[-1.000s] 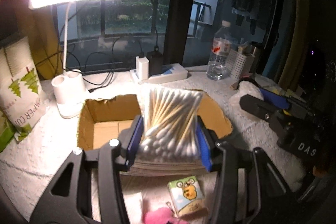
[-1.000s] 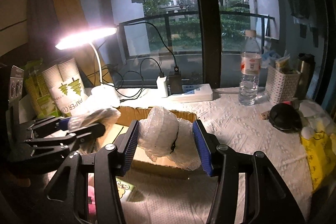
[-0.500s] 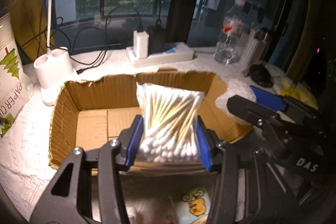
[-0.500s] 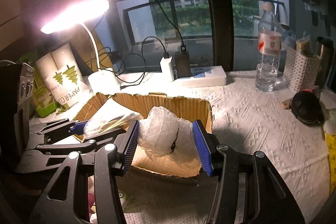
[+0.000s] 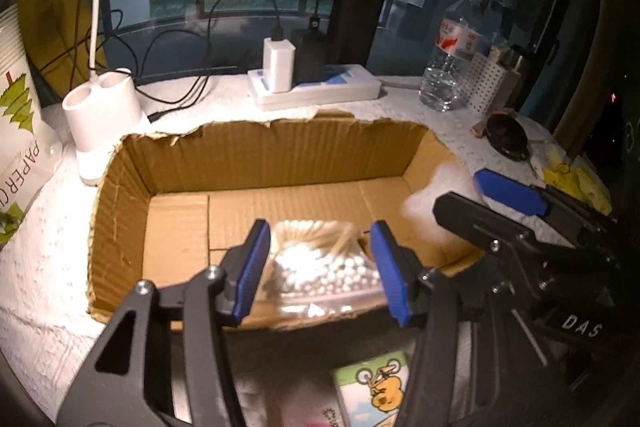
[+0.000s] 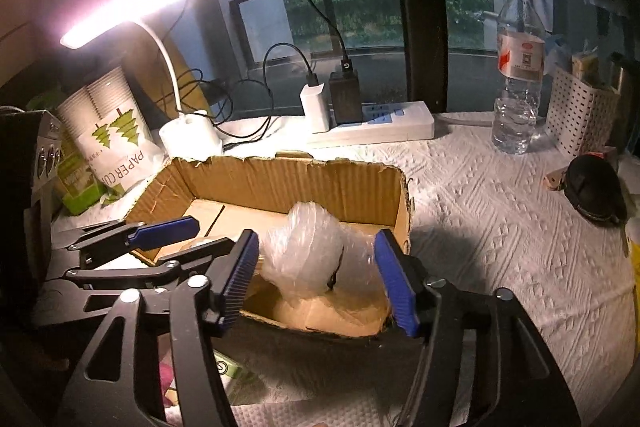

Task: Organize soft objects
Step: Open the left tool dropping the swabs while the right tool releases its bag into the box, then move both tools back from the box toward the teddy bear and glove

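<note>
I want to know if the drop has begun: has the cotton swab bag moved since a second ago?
Yes. The swab bag has sunk from above the box's back wall onto its floor, between the opening left gripper's pads.

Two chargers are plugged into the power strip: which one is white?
The left charger, the smaller one, is white. The black charger beside it on the power strip is taller and shows a small lit ring on top.

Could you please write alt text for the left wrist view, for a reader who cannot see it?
The left tool is opening over a torn cardboard box, a bag of cotton swabs lying loose between its blue pads. The right tool reaches in from the right beside a blurred white bundle.
</note>
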The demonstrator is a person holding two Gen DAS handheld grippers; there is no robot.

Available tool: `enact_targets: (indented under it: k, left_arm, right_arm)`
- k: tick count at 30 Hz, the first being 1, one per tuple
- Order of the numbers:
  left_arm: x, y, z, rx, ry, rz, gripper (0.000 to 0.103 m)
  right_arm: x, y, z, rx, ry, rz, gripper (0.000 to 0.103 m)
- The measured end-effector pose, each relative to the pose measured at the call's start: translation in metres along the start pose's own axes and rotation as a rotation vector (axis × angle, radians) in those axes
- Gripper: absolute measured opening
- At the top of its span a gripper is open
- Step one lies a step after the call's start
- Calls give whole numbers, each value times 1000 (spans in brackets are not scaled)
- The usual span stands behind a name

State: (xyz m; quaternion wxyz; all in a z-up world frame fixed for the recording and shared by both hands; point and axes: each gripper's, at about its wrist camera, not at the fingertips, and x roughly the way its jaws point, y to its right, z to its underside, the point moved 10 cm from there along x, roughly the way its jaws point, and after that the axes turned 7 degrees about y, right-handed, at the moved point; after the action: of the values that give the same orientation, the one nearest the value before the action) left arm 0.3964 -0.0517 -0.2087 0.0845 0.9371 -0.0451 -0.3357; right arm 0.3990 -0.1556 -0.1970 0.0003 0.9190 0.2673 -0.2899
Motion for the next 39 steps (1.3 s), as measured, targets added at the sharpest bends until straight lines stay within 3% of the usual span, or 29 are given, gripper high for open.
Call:
enact_targets:
  k: [7, 21, 25, 39]
  left_arm:
    - [-16, -4, -4, -3, 35, -8, 62]
    - [-50, -4, -4, -4, 79, 5, 64]
    - [-65, -5, -4, -9, 105, 3, 72]
    - [-123, -17, 3, -20, 191, 2, 75]
  right_arm:
    - [-9, -5, -5, -16, 16, 11, 65]
    - [-38, -18, -9, -34, 42, 40, 65]
    - [-49, -25, -9, -43, 52, 48, 65]
    - [-92, -46, -3, -62, 84, 90, 65]
